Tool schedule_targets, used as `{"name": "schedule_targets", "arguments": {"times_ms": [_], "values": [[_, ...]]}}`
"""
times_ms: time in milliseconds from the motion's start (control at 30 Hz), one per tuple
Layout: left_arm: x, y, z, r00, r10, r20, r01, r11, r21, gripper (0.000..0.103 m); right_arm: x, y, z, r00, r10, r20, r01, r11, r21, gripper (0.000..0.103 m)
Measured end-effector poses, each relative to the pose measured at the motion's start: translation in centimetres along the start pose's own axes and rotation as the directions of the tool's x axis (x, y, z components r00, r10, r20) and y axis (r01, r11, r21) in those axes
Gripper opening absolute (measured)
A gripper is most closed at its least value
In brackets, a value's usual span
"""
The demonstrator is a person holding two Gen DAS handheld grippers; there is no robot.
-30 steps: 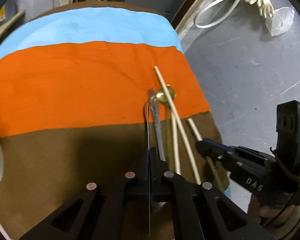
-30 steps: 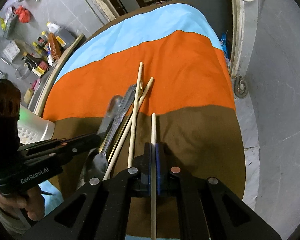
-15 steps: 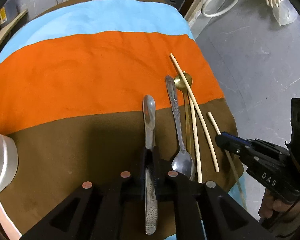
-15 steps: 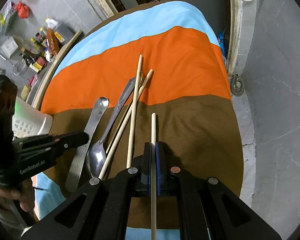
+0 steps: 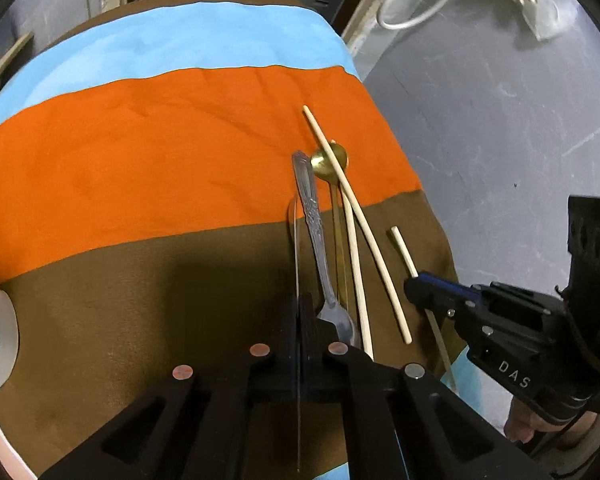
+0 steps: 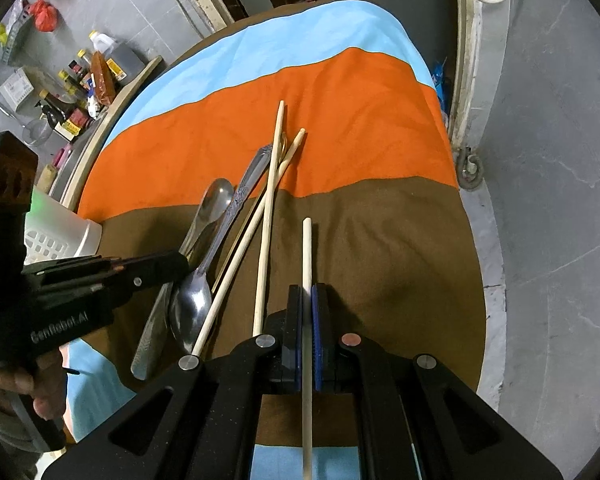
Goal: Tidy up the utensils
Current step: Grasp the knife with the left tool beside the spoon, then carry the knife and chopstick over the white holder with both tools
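Note:
My left gripper point(image 5: 299, 308) is shut on a plain steel spoon point(image 5: 295, 264), seen edge-on in the left wrist view and flat in the right wrist view point(image 6: 208, 212). My right gripper point(image 6: 308, 300) is shut on a wooden chopstick point(image 6: 307, 248), also visible in the left wrist view point(image 5: 402, 250). Beside them on the striped cloth lie an ornate steel spoon point(image 5: 316, 232), a gold spoon point(image 5: 330, 158) and two more chopsticks point(image 6: 268, 216), crossing each other.
A white plastic basket point(image 6: 56, 240) stands at the cloth's left edge. The round table's right edge point(image 5: 432, 200) drops to grey floor. Bottles and clutter point(image 6: 84, 80) sit on the floor to the far left.
The left gripper has rolled the plain spoon from flat to edge-on and shifted back towards the pile. The right gripper still holds its chopstick in place.

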State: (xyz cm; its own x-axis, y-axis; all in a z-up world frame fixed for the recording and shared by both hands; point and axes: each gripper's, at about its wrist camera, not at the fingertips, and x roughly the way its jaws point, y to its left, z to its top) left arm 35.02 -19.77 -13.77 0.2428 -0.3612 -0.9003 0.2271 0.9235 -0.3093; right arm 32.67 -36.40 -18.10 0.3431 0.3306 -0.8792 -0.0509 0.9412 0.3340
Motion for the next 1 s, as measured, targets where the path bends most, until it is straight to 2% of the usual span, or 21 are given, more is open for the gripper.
{"name": "schedule_targets", "arguments": {"times_ms": [233, 367, 467, 533, 600, 700, 733, 800, 833, 933, 1000], "values": [[0.8, -0.2, 0.5, 0.999, 0.012, -0.047, -0.011, 1.0, 0.024, 0.002, 0.0, -0.7, -0.2, 1.0, 0.024, -0.001, -0.023, 0.998, 0.051, 0.004], [0.4, 0.0, 0.2, 1.0, -0.001, -0.025, 0.001, 1.0, -0.005, 0.002, 0.0, -0.8, -0.3, 1.0, 0.024, 0.006, -0.024, 0.998, 0.063, 0.004], [-1.5, 1.1, -0.7, 0.998, -0.043, 0.05, 0.045, 0.998, -0.05, 0.002, -1.1, -0.7, -0.8, 0.998, 0.046, 0.051, -0.05, 0.996, 0.075, 0.004], [-3.6, 1.9, -1.8, 0.988, -0.063, 0.144, 0.074, 0.995, -0.074, 0.002, -2.2, -0.5, -1.1, 0.991, 0.08, 0.105, -0.089, 0.993, 0.082, 0.004], [-5.5, 2.6, -2.9, 0.972, -0.066, 0.226, 0.089, 0.992, -0.093, 0.002, -3.3, -0.2, -1.5, 0.98, 0.104, 0.168, -0.119, 0.989, 0.083, 0.004], [-8.6, 3.6, -4.5, 0.93, -0.073, 0.361, 0.124, 0.985, -0.12, 0.002, -5.0, 0.4, -1.6, 0.946, 0.165, 0.278, -0.195, 0.977, 0.083, 0.004], [-9.9, 4.0, -5.1, 0.91, -0.069, 0.41, 0.133, 0.982, -0.131, 0.002, -5.7, 1.0, -1.5, 0.924, 0.2, 0.325, -0.234, 0.97, 0.069, 0.004], [-11.7, 5.0, -5.7, 0.881, -0.047, 0.471, 0.131, 0.98, -0.147, 0.002, -6.8, 2.2, -1.4, 0.888, 0.241, 0.39, -0.274, 0.961, 0.03, 0.004], [-12.9, 5.4, -6.0, 0.861, -0.031, 0.507, 0.128, 0.979, -0.157, 0.002, -7.2, 2.9, -1.4, 0.873, 0.256, 0.415, -0.286, 0.958, 0.01, 0.004], [-15.9, 6.4, -6.4, 0.817, 0.003, 0.576, 0.116, 0.979, -0.169, 0.002, -8.3, 5.5, -0.2, 0.82, 0.308, 0.482, -0.32, 0.946, -0.058, 0.004], [-17.5, 7.4, -6.1, 0.797, 0.015, 0.603, 0.106, 0.981, -0.165, 0.002, -8.9, 7.2, 0.6, 0.787, 0.339, 0.515, -0.341, 0.935, -0.095, 0.004]]}}
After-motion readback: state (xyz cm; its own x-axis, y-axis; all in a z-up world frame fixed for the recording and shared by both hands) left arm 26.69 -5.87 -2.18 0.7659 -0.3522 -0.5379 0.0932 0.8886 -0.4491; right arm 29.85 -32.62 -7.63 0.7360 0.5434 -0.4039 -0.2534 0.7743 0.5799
